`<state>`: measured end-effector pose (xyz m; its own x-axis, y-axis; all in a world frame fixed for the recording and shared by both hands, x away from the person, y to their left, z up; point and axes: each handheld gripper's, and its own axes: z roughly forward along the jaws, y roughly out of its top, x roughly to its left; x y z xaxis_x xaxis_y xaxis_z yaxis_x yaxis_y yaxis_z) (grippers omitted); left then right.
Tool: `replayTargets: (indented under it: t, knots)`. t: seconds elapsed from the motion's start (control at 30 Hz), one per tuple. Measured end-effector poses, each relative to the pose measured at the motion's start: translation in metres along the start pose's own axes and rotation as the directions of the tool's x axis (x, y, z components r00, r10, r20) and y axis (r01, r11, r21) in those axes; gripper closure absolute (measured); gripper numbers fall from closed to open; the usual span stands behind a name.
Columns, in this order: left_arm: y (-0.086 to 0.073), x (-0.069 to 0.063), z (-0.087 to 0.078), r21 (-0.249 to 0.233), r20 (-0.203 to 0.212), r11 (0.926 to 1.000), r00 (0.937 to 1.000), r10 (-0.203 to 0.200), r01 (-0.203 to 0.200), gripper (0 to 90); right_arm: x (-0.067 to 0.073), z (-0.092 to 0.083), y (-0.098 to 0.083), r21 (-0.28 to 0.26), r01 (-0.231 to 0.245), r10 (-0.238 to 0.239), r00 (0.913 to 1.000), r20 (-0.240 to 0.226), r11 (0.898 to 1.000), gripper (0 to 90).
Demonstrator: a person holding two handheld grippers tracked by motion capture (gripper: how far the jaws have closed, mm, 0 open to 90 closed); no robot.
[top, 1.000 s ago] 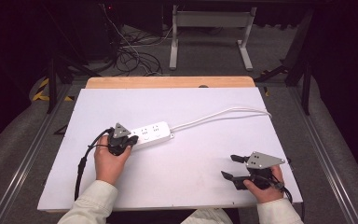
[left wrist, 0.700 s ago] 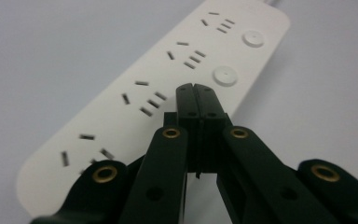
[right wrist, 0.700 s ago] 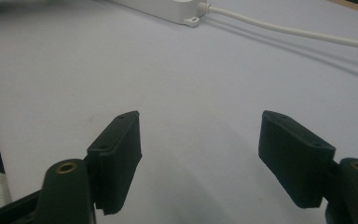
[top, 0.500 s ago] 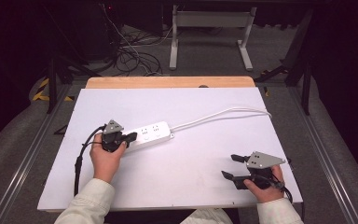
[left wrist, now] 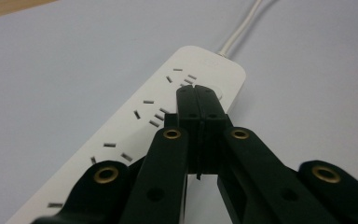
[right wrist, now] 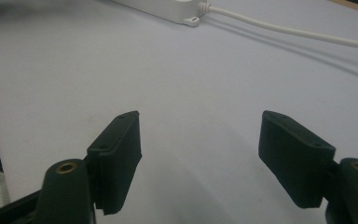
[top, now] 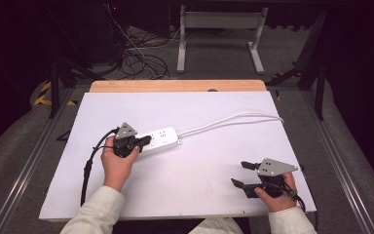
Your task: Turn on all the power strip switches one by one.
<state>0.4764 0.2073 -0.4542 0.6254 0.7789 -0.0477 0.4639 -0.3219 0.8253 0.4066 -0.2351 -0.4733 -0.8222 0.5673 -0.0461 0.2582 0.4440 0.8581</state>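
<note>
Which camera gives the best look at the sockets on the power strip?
The left gripper view: the power strip lies close, its slots distinct. The high view shows it whole but small; the right gripper view catches one end.

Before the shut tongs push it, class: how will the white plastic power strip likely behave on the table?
The white plastic power strip lies flat and long, so it will probably slide or swivel, not tip. The white tabletop looks smooth, so little grip. Its white cable curves loosely and may drag that end.
</note>
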Motion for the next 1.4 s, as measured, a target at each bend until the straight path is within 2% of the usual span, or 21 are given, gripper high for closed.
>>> replayTargets:
  t: [0.3, 0.37, 0.57, 0.67, 1.03, 1.1, 1.23, 1.33, 1.4]
  knots:
    - [-0.001, -0.004, 0.02, 0.027, -0.012, 0.9996, 0.9999, -0.004, 0.005, 90.0, 0.0, 0.0, 0.0, -0.003, -0.001, 0.001, 1.0, -0.002, 1.0, 30.1]
    - [-0.002, -0.004, 0.022, 0.041, -0.029, 0.9991, 0.9995, 0.008, -0.007, 90.0, 0.0, -0.001, 0.0, -0.004, -0.001, 0.001, 1.0, -0.003, 1.0, 30.1]
    - [-0.004, -0.004, 0.022, 0.046, -0.049, 0.9984, 0.9982, 0.036, -0.034, 90.0, 0.0, 0.0, -0.001, -0.002, -0.001, 0.001, 1.0, -0.003, 1.0, 30.1]
    - [-0.005, -0.005, 0.023, 0.049, -0.055, 0.9982, 0.9978, 0.037, -0.034, 90.0, 0.0, 0.0, 0.0, -0.002, -0.002, 0.002, 1.0, -0.002, 1.0, 30.0]
    - [-0.007, -0.005, 0.025, 0.043, -0.049, 0.9972, 0.9968, 0.063, -0.061, 90.0, 0.0, 0.0, -0.001, 0.002, -0.003, 0.004, 1.0, -0.003, 1.0, 29.9]
    - [-0.007, -0.005, 0.025, 0.044, -0.06, 0.9963, 0.9952, 0.077, -0.074, 90.0, 0.0, 0.0, -0.001, 0.003, -0.003, 0.003, 1.0, -0.002, 1.0, 30.0]
    - [-0.007, -0.006, 0.025, 0.047, -0.042, 0.9973, 0.9974, 0.058, -0.056, 90.0, 0.0, 0.0, -0.001, 0.005, -0.002, 0.002, 1.0, -0.002, 1.0, 29.9]
    - [-0.007, -0.005, 0.025, 0.051, -0.057, 0.9956, 0.995, 0.082, -0.079, 90.0, 0.0, 0.001, -0.001, 0.004, 0.0, 0.0, 1.0, -0.003, 1.0, 29.9]
    - [-0.007, -0.006, 0.026, 0.055, -0.049, 0.9952, 0.9953, 0.083, -0.081, 90.0, 0.0, 0.001, -0.001, 0.004, 0.0, 0.0, 1.0, -0.002, 1.0, 29.9]
